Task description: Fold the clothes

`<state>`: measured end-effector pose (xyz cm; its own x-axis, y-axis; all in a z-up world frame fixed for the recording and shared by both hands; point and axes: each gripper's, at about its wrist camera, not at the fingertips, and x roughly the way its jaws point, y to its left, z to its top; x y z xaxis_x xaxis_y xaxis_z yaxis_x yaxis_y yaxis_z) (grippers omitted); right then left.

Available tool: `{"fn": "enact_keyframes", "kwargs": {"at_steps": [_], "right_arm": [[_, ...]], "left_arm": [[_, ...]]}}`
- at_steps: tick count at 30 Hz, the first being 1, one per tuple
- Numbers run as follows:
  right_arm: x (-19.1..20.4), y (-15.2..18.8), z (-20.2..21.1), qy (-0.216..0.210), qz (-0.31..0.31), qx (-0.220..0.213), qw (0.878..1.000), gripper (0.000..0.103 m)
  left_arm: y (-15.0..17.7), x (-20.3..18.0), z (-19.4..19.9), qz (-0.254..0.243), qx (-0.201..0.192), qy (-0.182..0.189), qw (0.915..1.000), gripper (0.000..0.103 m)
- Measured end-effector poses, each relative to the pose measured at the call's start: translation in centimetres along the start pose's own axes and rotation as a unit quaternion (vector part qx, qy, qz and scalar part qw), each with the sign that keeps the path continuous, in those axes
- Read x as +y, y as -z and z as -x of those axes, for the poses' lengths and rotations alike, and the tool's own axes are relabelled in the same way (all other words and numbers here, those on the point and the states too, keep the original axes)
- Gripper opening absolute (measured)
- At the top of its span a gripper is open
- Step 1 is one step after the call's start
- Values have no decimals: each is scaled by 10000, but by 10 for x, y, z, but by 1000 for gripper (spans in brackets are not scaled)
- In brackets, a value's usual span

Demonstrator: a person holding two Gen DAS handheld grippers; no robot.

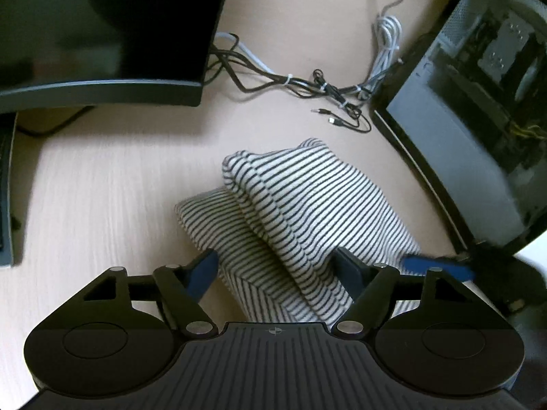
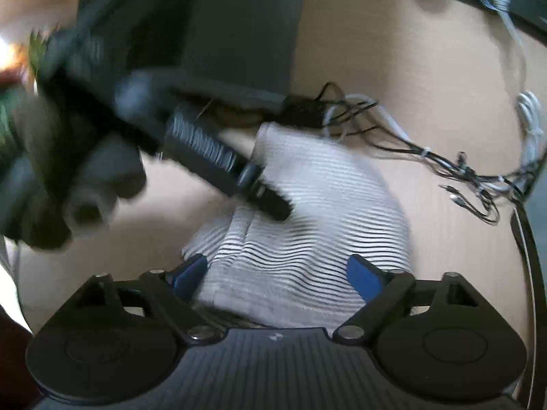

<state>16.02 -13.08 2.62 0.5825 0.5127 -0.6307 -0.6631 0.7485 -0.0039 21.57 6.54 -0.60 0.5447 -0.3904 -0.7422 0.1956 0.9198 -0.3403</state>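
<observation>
A pale wooden desk (image 1: 102, 188) carries a folded striped garment (image 1: 290, 205) between a monitor (image 1: 102, 34) and a computer case (image 1: 478, 119). The left gripper (image 1: 277, 270) and right gripper (image 2: 277, 273), jaws spread wide, straddle the garment's near edge; tangled cables (image 1: 324, 89) lie behind.
</observation>
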Motion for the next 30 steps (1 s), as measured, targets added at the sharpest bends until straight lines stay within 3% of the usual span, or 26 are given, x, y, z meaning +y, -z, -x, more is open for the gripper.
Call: {"fn": "enact_keyframes", "kwargs": {"at_steps": [3,6,8,13,18,24,26,30], "right_arm": [[-22,-3,9,273,-438,-132,9986,69],[-33,8,-10,345,-706,223,9967,70],[-24,13,-20,535,-303,238,9978,74],[-23,-4,-4,382,-193,130,9990,74],[12,-10,9,500,435,-173,9977,82],[53,8,-27,605,1421,204,9878,84],[51,11,-26,770,1618,222,9836,79],[23,-4,-6,842,925,56,9921,58]], "left_arm": [[-1,2,-3,-53,12,-30,10000,86],[3,4,-4,1,14,-76,10000,86],[5,6,-4,37,15,-108,9999,86],[9,2,12,-33,-180,-215,9996,85],[9,0,26,-40,-420,-312,9986,84],[17,23,39,384,-517,-330,9974,76],[20,31,44,528,-548,-334,9965,70],[25,41,45,758,-514,-218,9956,59]]}}
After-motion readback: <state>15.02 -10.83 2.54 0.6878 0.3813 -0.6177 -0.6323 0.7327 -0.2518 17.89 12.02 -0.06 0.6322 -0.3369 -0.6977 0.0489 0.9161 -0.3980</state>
